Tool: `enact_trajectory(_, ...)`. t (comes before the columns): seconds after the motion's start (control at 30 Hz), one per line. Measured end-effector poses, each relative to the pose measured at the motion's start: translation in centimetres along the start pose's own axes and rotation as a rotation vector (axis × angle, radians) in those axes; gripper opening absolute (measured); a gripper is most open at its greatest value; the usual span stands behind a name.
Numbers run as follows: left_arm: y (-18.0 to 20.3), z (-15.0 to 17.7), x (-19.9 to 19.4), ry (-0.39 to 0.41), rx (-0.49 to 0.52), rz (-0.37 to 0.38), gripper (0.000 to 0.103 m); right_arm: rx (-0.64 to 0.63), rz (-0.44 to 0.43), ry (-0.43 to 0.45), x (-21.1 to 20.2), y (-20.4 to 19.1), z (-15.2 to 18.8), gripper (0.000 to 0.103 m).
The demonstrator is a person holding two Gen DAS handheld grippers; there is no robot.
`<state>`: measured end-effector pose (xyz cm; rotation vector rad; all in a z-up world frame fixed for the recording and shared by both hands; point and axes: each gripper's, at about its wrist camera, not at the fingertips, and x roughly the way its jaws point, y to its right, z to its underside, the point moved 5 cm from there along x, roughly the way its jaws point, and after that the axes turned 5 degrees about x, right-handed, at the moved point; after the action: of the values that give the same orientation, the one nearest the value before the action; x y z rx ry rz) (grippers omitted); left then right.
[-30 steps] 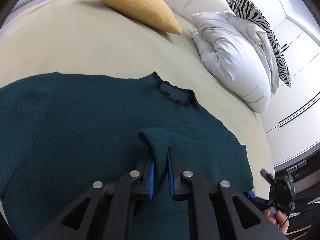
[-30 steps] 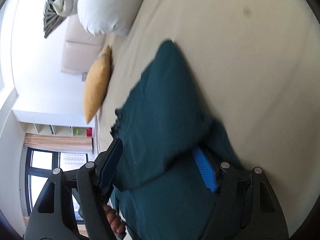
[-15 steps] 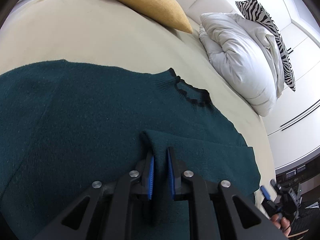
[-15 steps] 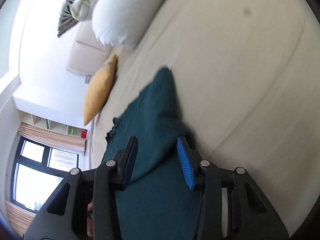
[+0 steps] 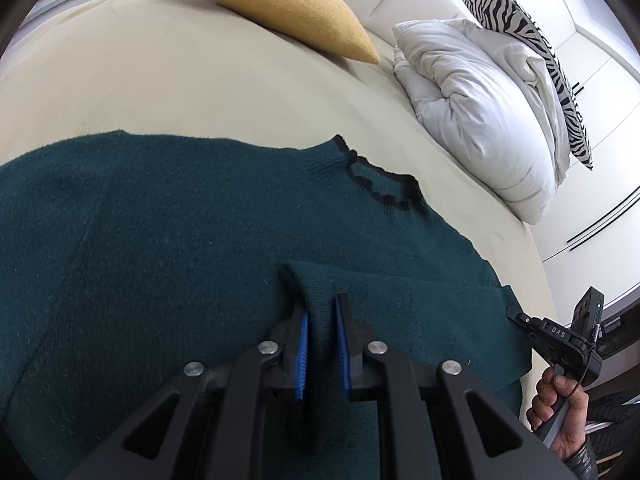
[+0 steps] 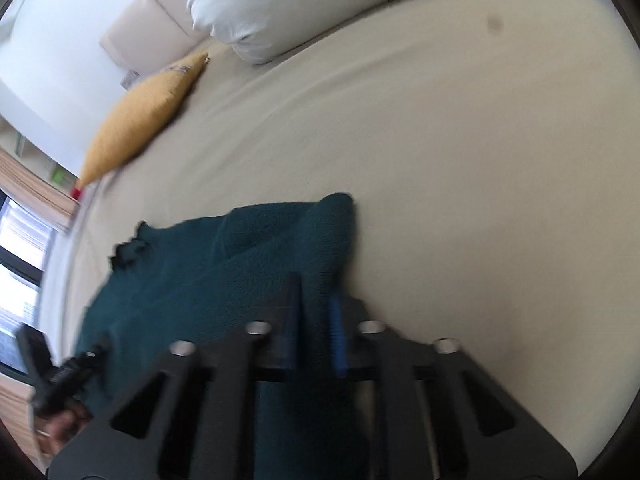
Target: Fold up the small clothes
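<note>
A dark green knitted sweater (image 5: pixel 180 240) with a black scalloped collar (image 5: pixel 376 184) lies spread on a beige bed (image 5: pixel 160 80). My left gripper (image 5: pixel 320 312) is shut on a raised fold of the knit near the sweater's middle. In the right wrist view the sweater (image 6: pixel 224 264) reaches up to a bunched corner. My right gripper (image 6: pixel 316 292) is shut on the sweater's right edge, with green knit pinched between its blue pads. That view is blurred. A person's hand (image 5: pixel 560 412) holds the right gripper's handle at the sweater's right edge.
A mustard cushion (image 5: pixel 280 4), a crumpled white duvet (image 5: pixel 480 120) and a zebra-print pillow (image 5: pixel 532 48) lie at the head of the bed. Bare beige sheet (image 6: pixel 460 160) stretches right of the sweater. A window (image 6: pixel 16 240) stands at the far left.
The right gripper rolled towards upright, shifted along the sweater's edge, and its wide jaws closed on the knit. The left gripper kept its grip on the fold and stayed put.
</note>
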<state>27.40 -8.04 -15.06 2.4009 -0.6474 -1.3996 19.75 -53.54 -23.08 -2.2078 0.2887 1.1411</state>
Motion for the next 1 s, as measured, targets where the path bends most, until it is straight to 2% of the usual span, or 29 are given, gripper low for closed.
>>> enact_trajectory(0.13,0.5,-0.7,-0.6,0.046,0.014,-0.008,0.012,0.002,0.022,0.078,-1.4,0.1,-0.9,0.006)
enact_trajectory(0.2,0.1,-0.6,0.2,0.041,0.024,-0.030,0.012,0.023,0.024,0.102,-1.5,0.6,-1.0,0.006)
enact_trajectory(0.27,-0.9,-0.2,1.4,0.031,0.002,-0.018,0.013,0.032,0.041,0.067,-0.1,1.6,-0.6,0.006)
enact_trajectory(0.37,-0.8,-0.2,1.1,0.044,0.012,-0.011,0.013,0.048,-0.020,0.076,0.0,2.9,0.0,0.006)
enact_trajectory(0.5,-0.8,-0.4,0.0,0.057,-0.008,-0.008,0.014,0.059,0.009,0.075,-1.7,2.8,0.0,0.016)
enact_trajectory(0.63,-0.3,-0.3,-1.9,0.105,0.004,-0.029,0.014,0.027,0.023,0.201,-5.9,1.6,0.2,0.016)
enact_trajectory(0.7,0.4,-0.2,-2.6,0.136,0.029,-0.049,0.014,-0.016,0.020,0.224,-7.0,0.5,0.8,0.016)
enact_trajectory(0.77,1.3,0.0,-2.4,0.131,0.065,-0.052,0.014,-0.074,0.012,0.222,-7.2,-0.8,1.6,0.016)
enact_trajectory(0.83,1.7,0.9,-0.4,0.048,0.120,-0.118,0.014,-0.120,0.027,0.195,-6.3,-1.6,2.8,0.016)
enact_trajectory(0.87,1.5,1.3,0.3,0.020,0.124,-0.124,0.014,-0.134,0.043,0.150,-5.1,-1.5,3.5,0.016)
enact_trajectory(0.93,1.1,1.4,0.1,0.042,0.121,-0.124,0.013,-0.125,0.067,0.046,-2.8,-0.5,4.9,0.016)
enact_trajectory(1.0,0.9,1.3,0.0,0.034,0.104,-0.114,0.012,-0.089,0.032,0.086,-3.8,-0.2,4.8,0.014)
